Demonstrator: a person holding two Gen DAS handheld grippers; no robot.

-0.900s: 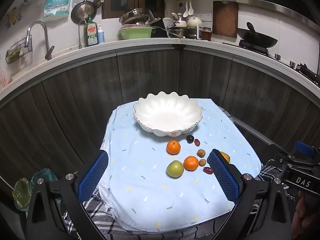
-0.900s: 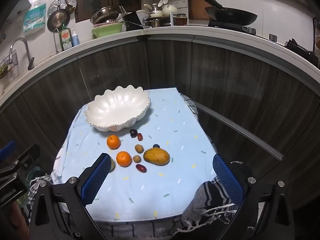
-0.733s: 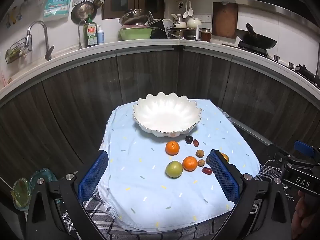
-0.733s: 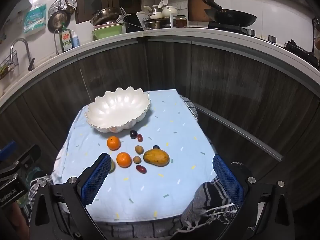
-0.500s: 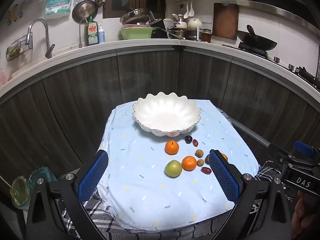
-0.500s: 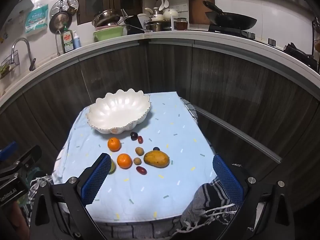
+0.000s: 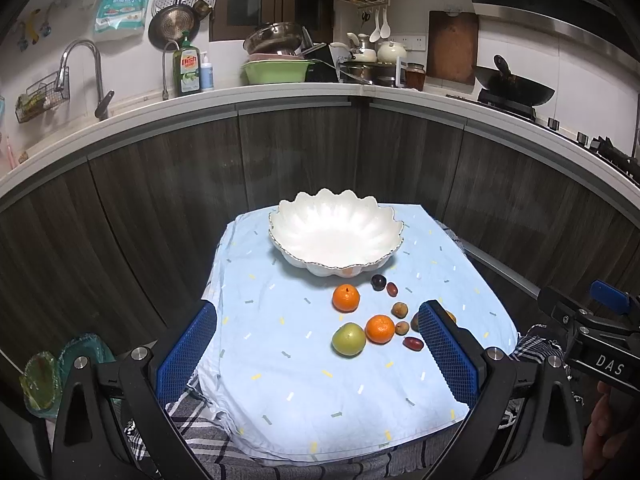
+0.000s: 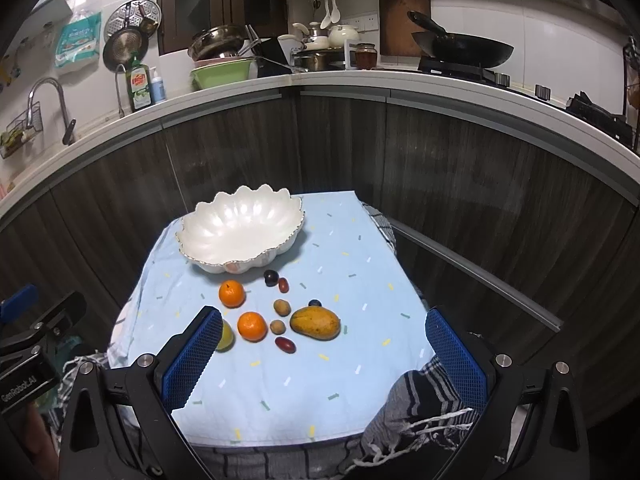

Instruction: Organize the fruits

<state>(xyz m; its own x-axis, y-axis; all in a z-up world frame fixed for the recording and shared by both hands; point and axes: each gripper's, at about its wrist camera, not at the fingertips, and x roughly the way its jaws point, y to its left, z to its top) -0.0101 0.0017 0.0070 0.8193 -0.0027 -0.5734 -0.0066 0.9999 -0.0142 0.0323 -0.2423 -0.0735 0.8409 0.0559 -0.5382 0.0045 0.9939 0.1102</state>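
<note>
The job has not really begun. The white bowl [image 7: 336, 232] sits at the far end of the bench [image 7: 280, 380], which has a light blue cloth on it, and the bowl has nothing in it. All the fruit lies on the cloth just in front of the bowl: two oranges [image 7: 346, 298], a green apple [image 7: 348, 339], a yellow mango [image 8: 315, 323], and some small dark and brown fruits [image 8: 276, 280] in between.

The left tool [image 7: 316, 354] is wide open and holds nothing. It hangs over the near edge of the bench, tipped down toward the fruit. The right tool [image 8: 324, 360] is also wide open with nothing in it, and it hangs near the mango side.

So this looks like the start: picking the first fruit. The next move should be to bring one tool down over a fruit, maybe the apple for the left or the mango for the right, then close softly so the fruit does not roll away or get squashed, and carry it into the bowl.
</note>
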